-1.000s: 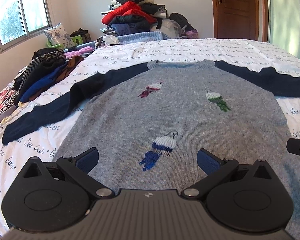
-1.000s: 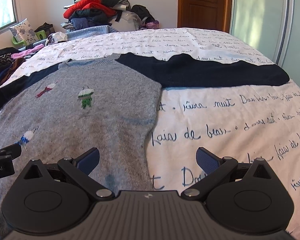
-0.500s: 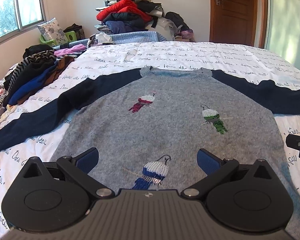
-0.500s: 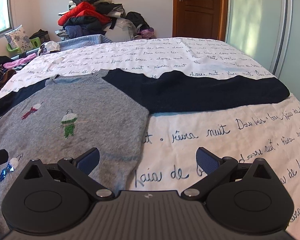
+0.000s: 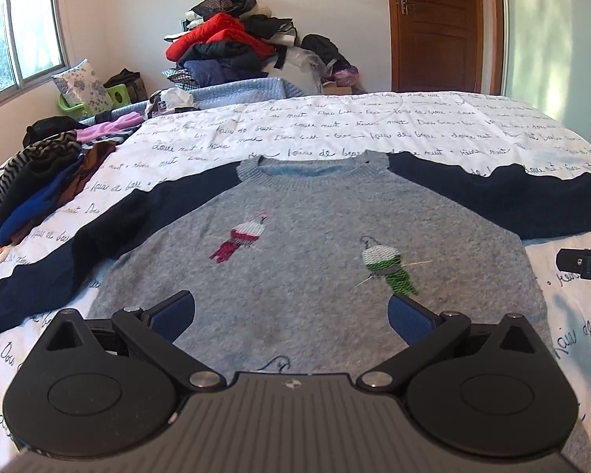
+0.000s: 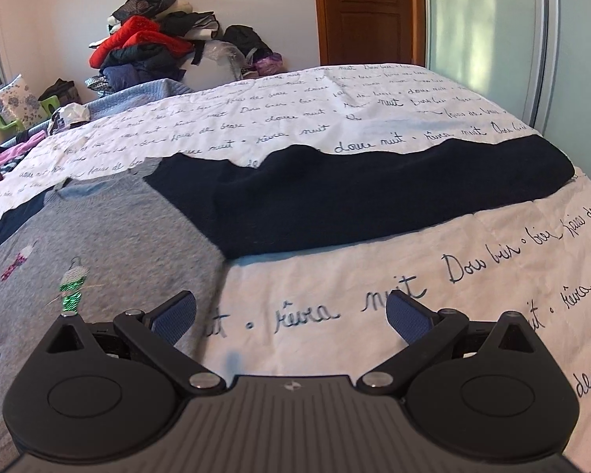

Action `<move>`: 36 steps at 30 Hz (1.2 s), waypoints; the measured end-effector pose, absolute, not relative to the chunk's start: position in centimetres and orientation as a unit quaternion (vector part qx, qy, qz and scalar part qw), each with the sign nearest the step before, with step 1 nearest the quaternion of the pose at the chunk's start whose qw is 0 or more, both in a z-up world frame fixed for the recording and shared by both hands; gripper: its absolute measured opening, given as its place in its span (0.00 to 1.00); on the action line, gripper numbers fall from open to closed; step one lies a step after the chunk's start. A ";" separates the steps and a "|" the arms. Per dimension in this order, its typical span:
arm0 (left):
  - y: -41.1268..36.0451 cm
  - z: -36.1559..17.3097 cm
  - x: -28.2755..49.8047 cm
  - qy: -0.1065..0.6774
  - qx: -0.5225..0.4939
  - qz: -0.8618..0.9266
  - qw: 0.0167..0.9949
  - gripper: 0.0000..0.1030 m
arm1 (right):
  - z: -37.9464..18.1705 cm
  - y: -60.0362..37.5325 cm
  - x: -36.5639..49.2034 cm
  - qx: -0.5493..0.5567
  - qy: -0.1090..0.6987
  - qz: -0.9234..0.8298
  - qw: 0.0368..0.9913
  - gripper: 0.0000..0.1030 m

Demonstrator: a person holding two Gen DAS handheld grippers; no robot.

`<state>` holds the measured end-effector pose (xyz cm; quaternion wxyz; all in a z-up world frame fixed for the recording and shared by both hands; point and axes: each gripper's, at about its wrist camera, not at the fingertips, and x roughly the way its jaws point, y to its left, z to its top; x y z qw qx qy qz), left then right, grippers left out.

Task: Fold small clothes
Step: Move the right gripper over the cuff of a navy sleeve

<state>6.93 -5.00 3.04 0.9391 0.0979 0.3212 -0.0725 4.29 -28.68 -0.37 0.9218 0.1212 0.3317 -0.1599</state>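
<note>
A grey knit sweater (image 5: 307, 244) with embroidered birds and dark navy sleeves lies flat, front up, on the bed. Its left sleeve (image 5: 78, 248) runs off to the left, its right sleeve (image 6: 358, 197) stretches to the right. My left gripper (image 5: 291, 311) hovers open over the sweater's lower middle, nothing between its blue pads. My right gripper (image 6: 291, 311) is open too, above the sweater's right side edge and the white sheet, just below the right sleeve. The tip of the right gripper (image 5: 583, 264) shows at the right edge of the left wrist view.
The bed's white sheet (image 6: 413, 118) with blue handwriting extends behind and to the right. A row of clothes (image 5: 43, 181) lies along the bed's left edge. A big heap of clothes (image 5: 232, 51) stands beyond the bed, by a wooden door (image 5: 437, 23).
Both grippers have moved forward over the sweater toward the neckline and sleeves; the lowest blue bird has slipped under the left gripper. Both stay open.
</note>
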 end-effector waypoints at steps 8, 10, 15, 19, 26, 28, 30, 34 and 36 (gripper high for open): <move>-7.1 3.2 8.0 0.319 0.086 -0.093 0.939 1.00 | -0.8 -31.6 5.3 0.111 0.330 -0.186 0.919 1.00; -7.3 3.1 8.3 0.321 0.083 -0.093 0.939 1.00 | -1.0 -32.4 5.6 0.109 0.329 -0.192 0.918 1.00; -8.1 3.1 8.5 0.312 0.092 -0.090 0.941 1.00 | -1.1 -34.7 5.8 0.103 0.312 -0.194 0.924 1.00; -8.7 3.0 8.5 0.299 0.111 -0.075 0.945 1.00 | -0.9 -37.4 5.9 0.114 0.295 -0.196 0.928 1.00; -9.1 2.5 9.2 0.311 0.105 -0.081 0.941 1.00 | -1.0 -42.3 6.4 0.132 0.293 -0.224 0.920 1.00; -9.2 2.4 9.4 0.315 0.108 -0.079 0.940 1.00 | -1.1 -43.3 6.5 0.135 0.296 -0.233 0.917 1.00; -9.3 2.3 9.7 0.324 0.107 -0.082 0.937 1.00 | -1.3 -44.0 6.6 0.133 0.299 -0.240 0.914 1.00; -9.2 2.1 10.1 0.332 0.096 -0.086 0.935 1.00 | -1.8 -45.2 6.7 0.140 0.306 -0.250 0.908 1.00; -9.4 1.9 10.1 0.329 0.099 -0.085 0.935 1.00 | -2.1 -45.6 6.7 0.139 0.309 -0.257 0.905 1.00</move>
